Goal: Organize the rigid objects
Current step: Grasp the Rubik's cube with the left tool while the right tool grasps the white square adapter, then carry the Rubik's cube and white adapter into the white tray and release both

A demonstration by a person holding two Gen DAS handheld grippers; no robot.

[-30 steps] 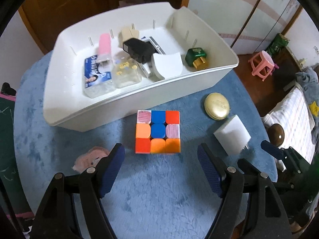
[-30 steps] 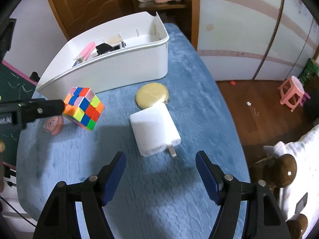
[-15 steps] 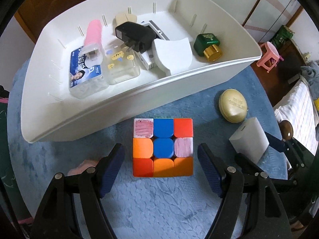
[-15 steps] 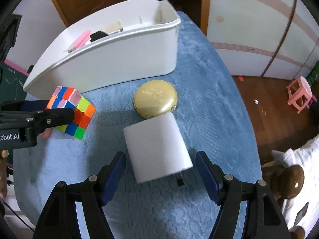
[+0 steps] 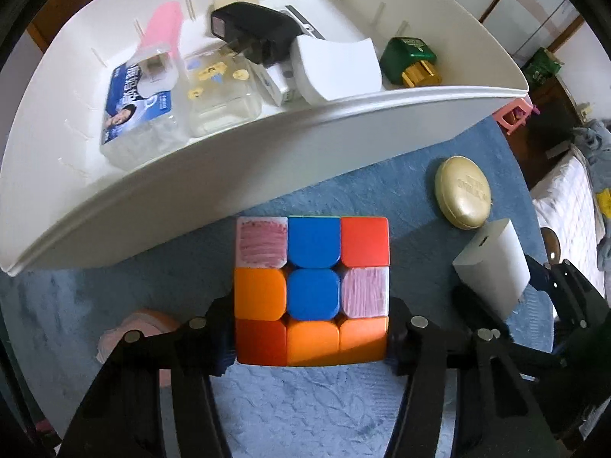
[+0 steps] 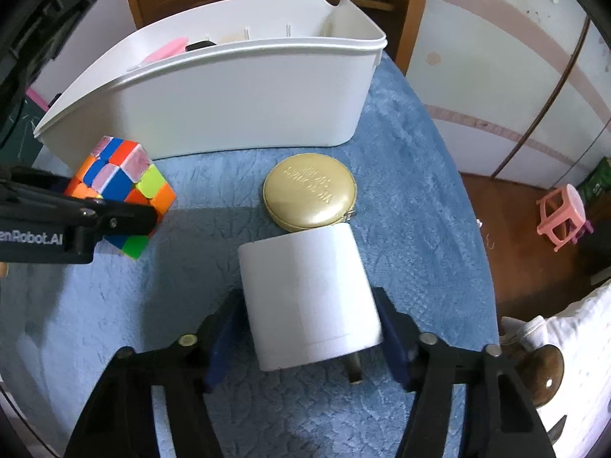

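Observation:
A scrambled puzzle cube [image 5: 311, 290] [image 6: 114, 187] sits on the blue cloth in front of the white bin [image 5: 267, 145] [image 6: 229, 87]. My left gripper [image 5: 311, 328] points down over it. Its jaws are closing, and the pads touch the cube's left and right sides. A white charger block [image 6: 309, 290] [image 5: 492, 267] lies on the cloth with its prongs toward me. My right gripper [image 6: 307, 320] straddles it, jaws closing, pads against both of its sides.
A round gold case [image 6: 309, 194] [image 5: 464, 198] lies between the charger and the bin. The bin holds a black adapter [image 5: 256, 34], a green bottle [image 5: 412, 61], a pink case and clear boxes. A pink toy [image 5: 141, 328] lies left of the cube. The table edge drops off at right.
Both grippers have sunk toward the table and narrowed. The left one now has the cube between its pads, and the right one has the white charger between its pads.

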